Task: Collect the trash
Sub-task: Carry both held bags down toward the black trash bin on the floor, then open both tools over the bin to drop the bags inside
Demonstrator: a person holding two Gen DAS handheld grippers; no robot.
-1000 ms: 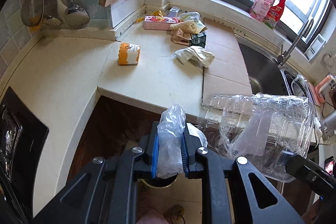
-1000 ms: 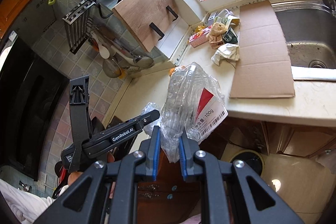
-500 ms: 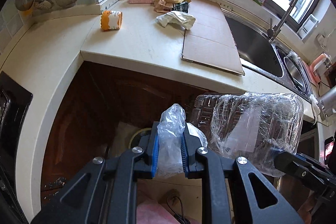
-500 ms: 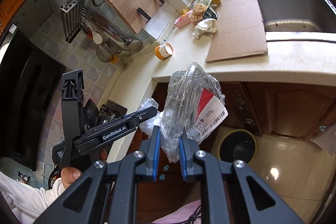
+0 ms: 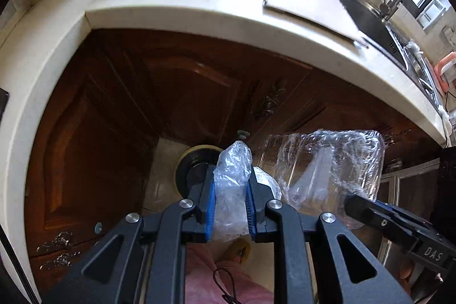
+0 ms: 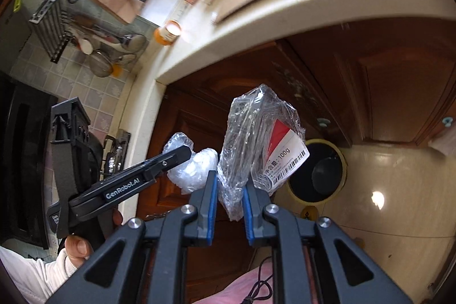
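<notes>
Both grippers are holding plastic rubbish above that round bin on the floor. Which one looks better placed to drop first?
Probably the left. The left gripper, with its crumpled plastic bag, points steeply down beside the bin. The right gripper, with its clear tray, sits more to the side.

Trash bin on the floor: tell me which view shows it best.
Right wrist view: the trash bin shows its yellow rim and dark opening almost whole. In the left wrist view, the left gripper and its crumpled plastic hide half of it.
</notes>
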